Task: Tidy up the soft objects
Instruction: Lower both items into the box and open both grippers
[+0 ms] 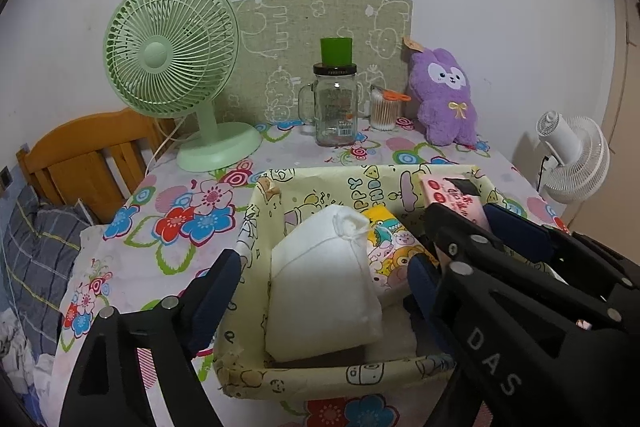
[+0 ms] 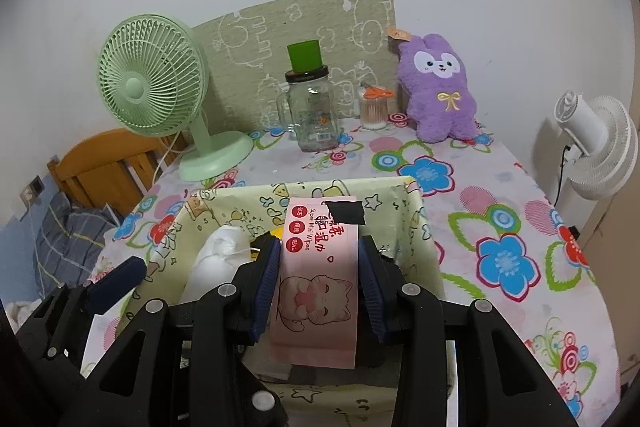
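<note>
From the left wrist view, a white drawstring pouch [image 1: 324, 283] stands tilted inside the yellow cartoon-print box [image 1: 320, 375], its tied neck pointing up. Beside it lies a small yellow tissue pack [image 1: 394, 247] with cartoon animals. The left gripper [image 1: 320, 291] is wide open, one finger outside the box's left wall and the other inside the box; the pouch is between them, but the pads do not press it. On the right, the right gripper [image 1: 460, 223] comes in holding a pink wet wipes pack [image 1: 456, 199]; its lower part is hidden behind the black fingers. What lies on the box floor under the pouch is hard to make out.

From the right wrist view, the right gripper [image 2: 318, 279] is closed on the wet wipes pack [image 2: 318, 267], which has a cat drawing and a black patch at the top and hangs over the box [image 2: 420, 227]. The pouch [image 2: 218, 259] is half covered by the gripper.

The box sits on a flower-print tablecloth [image 2: 500, 227]. At the back, near the wall, stand a green fan [image 2: 154, 91], a glass jar mug [image 2: 314, 115] with a green cup on it, a cotton swab container [image 2: 374, 111] and a purple plush toy [image 2: 438, 91]. A white fan [image 2: 596, 147] stands at the right, a wooden headboard [image 2: 108, 167] at the left.
</note>
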### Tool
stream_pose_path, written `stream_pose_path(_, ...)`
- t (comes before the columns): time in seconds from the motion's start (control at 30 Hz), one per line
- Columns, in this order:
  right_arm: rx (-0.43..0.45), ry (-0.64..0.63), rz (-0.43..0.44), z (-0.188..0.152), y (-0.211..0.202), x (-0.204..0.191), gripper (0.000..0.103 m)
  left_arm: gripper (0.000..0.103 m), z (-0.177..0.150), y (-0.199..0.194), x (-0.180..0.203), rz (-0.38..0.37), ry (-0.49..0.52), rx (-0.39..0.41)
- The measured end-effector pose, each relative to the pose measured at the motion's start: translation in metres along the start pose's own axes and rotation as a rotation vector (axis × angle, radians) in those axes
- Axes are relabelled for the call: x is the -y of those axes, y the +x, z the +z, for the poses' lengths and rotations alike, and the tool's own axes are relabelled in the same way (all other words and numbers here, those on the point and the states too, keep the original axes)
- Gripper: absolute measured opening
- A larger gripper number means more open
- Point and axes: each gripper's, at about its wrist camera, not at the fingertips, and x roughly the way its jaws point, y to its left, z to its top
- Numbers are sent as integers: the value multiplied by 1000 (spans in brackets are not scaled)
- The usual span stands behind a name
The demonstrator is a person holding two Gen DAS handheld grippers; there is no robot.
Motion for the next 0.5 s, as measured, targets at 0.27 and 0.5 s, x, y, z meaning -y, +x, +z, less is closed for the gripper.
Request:
stream_pose_path(0.27,-18,12,30,-3,5,-1,44,91,-3,-3,2,1,16,-7)
stream_pose_path(0.5,-25,11,38,-3,-1,2,74,93,-4,-7,5,-14,16,-1)
